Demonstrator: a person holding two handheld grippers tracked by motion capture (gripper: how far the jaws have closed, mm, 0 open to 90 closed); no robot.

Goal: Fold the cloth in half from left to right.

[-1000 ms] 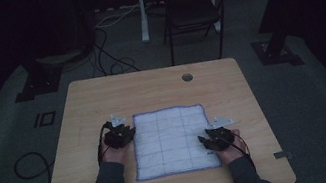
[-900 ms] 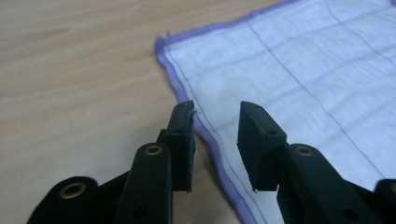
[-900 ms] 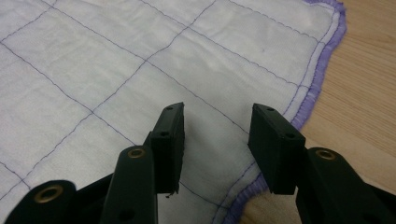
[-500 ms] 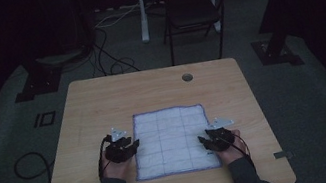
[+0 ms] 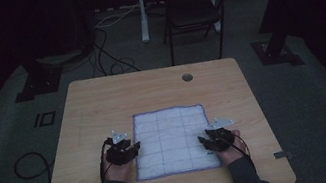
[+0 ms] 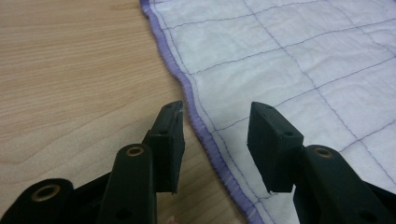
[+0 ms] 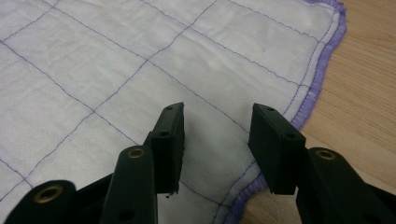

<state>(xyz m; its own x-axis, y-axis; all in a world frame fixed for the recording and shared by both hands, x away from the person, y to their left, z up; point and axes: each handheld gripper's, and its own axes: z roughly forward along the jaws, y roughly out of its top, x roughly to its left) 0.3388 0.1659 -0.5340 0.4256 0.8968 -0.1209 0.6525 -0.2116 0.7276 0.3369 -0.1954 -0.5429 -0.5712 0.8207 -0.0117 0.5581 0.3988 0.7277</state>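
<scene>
Black jaws on my left gripper (image 6: 215, 135) are standing apart, released, with nothing between them; they are straddling the purple stitched hem of the white quilted cloth with thin purple grid lines (image 6: 299, 60), one jaw hovering over bare wood and the other over fabric. My right gripper (image 7: 217, 140) is doing the same at the opposite side: its jaws are gaping, holding nothing, and are hanging over the cloth (image 7: 140, 60) just inside its right hem. I cannot tell whether either pair is touching the fabric.

From the high view, I am seeing the left gripper (image 5: 123, 151) at the cloth's left edge and the right gripper (image 5: 216, 139) at its right edge, both toward the near end. The cloth (image 5: 172, 138) is lying flat and spread out on the near half of the light wooden table (image 5: 102, 102). Beyond the far edge a dark chair (image 5: 192, 10) is standing on the grey floor.
</scene>
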